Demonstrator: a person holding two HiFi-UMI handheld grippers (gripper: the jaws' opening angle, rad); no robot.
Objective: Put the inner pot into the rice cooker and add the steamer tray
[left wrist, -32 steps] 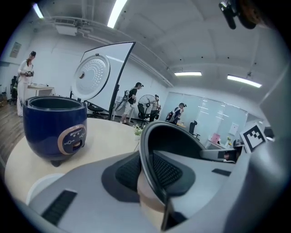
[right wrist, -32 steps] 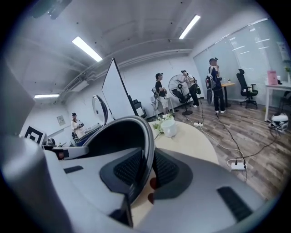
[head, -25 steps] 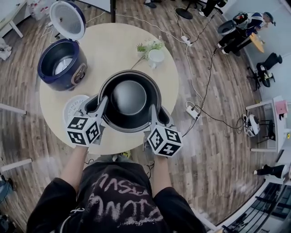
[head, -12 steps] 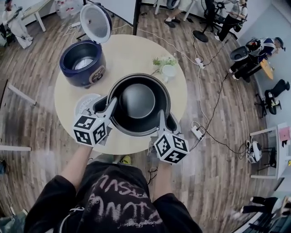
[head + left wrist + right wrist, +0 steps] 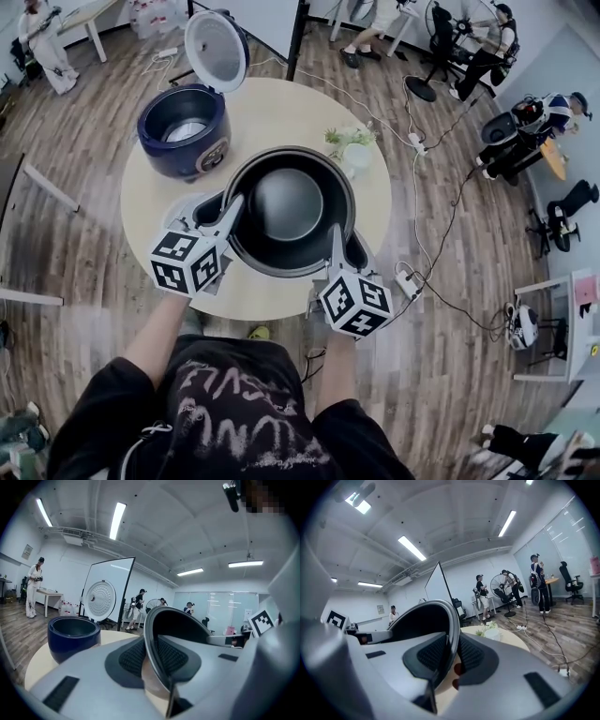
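At far left on the round pale table [image 5: 281, 103], the dark blue rice cooker [image 5: 183, 131] stands empty and well apart from the pot, with its white round lid [image 5: 216, 49] hinged up behind it. In the left gripper view, the cooker [image 5: 74, 637] is a smooth, glossy drum, and the lid's [image 5: 101, 599] underside is ringed with fine dots.

The left gripper [image 5: 225, 214] reaches forward from a bare forearm, nearly level, with its marker cube nearest the person. Its jaws stand narrow, clamped on the left side of the inner pot [image 5: 286, 202]. The thin metal rim [image 5: 157, 653] runs between the dark, mesh-textured pads [image 5: 133, 656].

The pot is a round, dark, smooth bowl with a flared lip. It is held between both grippers over the near half of the table.

The right gripper [image 5: 335, 239] mirrors the left, also nearly level, with its jaws narrow and pinching the pot's right rim [image 5: 450, 634] between ribbed pads [image 5: 469, 652].

Beyond the pot to the right, a small green plant in a white pot [image 5: 349, 150] sits on the table.
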